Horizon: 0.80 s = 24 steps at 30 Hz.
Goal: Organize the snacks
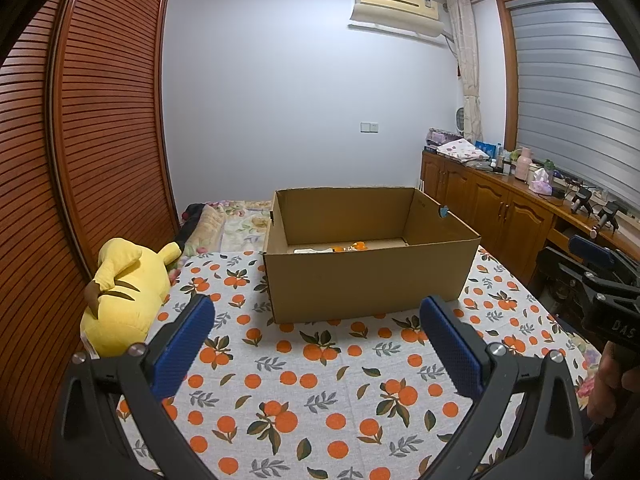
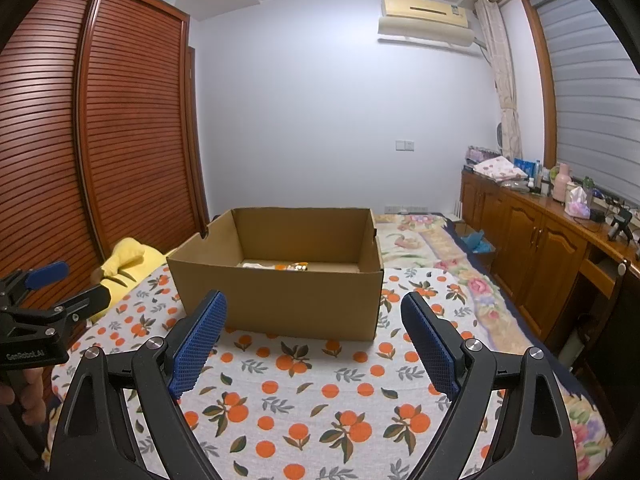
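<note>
Ahead, cardboard box [image 1: 368, 280], left gripper [image 1: 316, 344] spread.

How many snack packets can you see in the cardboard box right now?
2 visible in the cardboard box: a white packet and an orange packet beside it, both on the box floor behind the front wall. That wall hides much of the floor, so more may lie unseen.

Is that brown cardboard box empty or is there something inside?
Not empty: the open-topped brown cardboard box holds a few orange and white packets on its floor.
</note>
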Available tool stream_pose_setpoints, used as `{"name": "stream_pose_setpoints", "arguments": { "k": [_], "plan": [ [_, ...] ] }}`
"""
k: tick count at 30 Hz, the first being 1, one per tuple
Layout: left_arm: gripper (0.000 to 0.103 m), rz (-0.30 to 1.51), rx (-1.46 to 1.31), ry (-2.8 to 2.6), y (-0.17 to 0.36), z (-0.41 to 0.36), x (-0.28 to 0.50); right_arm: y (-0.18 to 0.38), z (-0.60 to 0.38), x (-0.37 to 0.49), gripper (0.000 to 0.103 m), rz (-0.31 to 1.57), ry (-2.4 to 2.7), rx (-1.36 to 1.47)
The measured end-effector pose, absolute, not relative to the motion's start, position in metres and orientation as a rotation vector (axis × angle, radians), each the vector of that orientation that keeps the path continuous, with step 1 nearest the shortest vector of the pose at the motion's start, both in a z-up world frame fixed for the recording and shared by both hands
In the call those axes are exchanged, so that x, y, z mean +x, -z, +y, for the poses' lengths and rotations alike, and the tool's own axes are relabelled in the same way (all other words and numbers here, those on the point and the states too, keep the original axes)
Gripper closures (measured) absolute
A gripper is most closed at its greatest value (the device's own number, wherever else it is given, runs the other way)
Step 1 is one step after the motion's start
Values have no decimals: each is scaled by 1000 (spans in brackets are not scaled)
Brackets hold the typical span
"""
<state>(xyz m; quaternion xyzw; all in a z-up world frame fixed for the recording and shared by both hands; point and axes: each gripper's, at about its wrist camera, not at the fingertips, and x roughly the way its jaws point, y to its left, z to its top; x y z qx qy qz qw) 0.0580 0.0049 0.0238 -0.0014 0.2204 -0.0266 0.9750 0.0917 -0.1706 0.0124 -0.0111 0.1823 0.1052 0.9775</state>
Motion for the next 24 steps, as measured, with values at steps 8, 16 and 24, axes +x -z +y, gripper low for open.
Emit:
{"name": "stream_pose_setpoints", "arguments": {
  "k": [8, 16, 24],
  "plan": [
    [0, 445, -3, 54, -24, 5, 58, -12, -171, 92, 12, 367, -214, -22],
    [0, 445, -3, 55, -23, 5, 58, -12, -170, 92, 12, 367, -213, -22],
    [0, 445, -4, 57, -24, 3, 57, -12, -170, 91, 12, 369, -212, -22]
  ]
}}
